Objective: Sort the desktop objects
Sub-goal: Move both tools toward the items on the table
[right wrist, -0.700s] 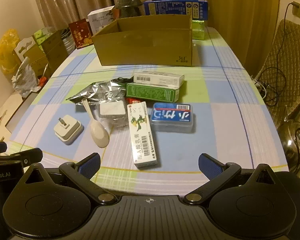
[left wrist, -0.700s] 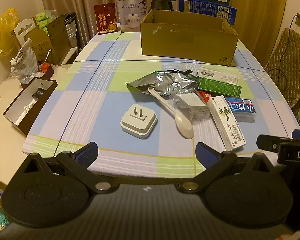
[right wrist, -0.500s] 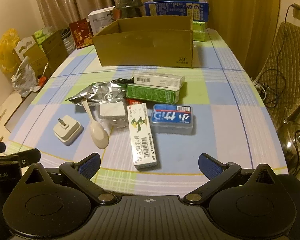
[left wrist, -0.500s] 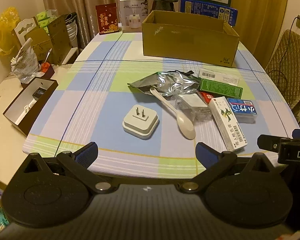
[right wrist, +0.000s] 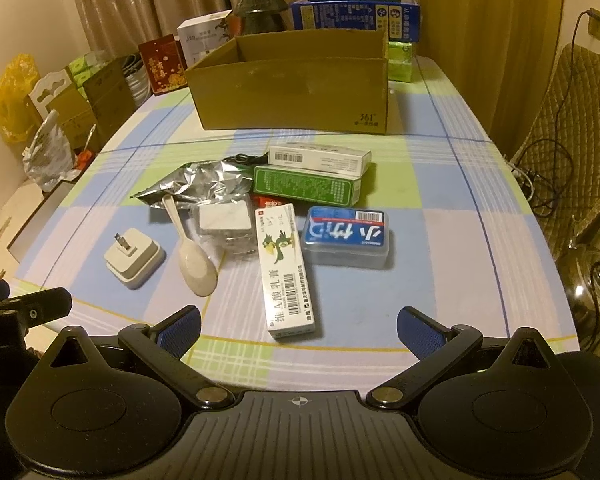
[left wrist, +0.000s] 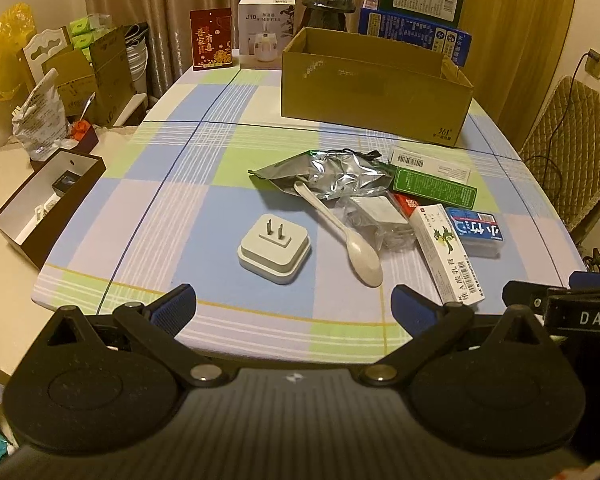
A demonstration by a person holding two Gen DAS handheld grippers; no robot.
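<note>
The table (left wrist: 148, 216) is covered by a matt woven cloth in pale checks. On it, the plug adapter (left wrist: 274, 249) is smooth white plastic with a soft sheen and two bare metal prongs. The spoon (left wrist: 342, 232) is smooth cream plastic, slightly glossy. The foil bag (left wrist: 332, 172) is crinkled, shiny silver. The ointment box (right wrist: 286, 270) and the green box (right wrist: 306, 189) are printed card with a light gloss. The blue case (right wrist: 346, 236) is clear, glossy plastic. The cardboard box (right wrist: 292, 92) toward the far edge is plain brown, matt and slightly scuffed. Both grippers have matt black plastic bodies; their fingers (left wrist: 176, 304) carry ribbed blue pads.
</note>
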